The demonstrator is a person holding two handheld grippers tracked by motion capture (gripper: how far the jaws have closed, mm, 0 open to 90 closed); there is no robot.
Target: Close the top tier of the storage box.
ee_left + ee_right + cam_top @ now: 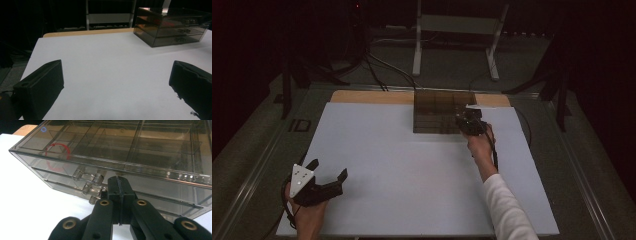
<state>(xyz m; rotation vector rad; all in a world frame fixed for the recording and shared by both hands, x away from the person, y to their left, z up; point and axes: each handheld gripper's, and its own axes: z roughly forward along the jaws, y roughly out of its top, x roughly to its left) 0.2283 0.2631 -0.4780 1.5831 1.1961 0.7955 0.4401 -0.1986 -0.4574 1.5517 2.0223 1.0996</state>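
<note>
Right tongs (119, 185), jaws pressed together w/ nothing between, sit at the smoky clear plastic drawer box (140, 152); left tongs (328, 169) spread wide over white desk (412, 170).

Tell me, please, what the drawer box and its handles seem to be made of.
The drawer box looks like smoke-tinted clear plastic, probably acrylic: its inner dividers show through and its edges glint. The handles seem clear, untinted plastic, glossy and rounded.

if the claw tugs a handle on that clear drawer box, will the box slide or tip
Probably slides: the drawer box looks like light, see-through plastic with little visible inside, on a smooth white table. Tipping seems unlikely, since it sits low and wide. The right claw is shut at its front.
</note>
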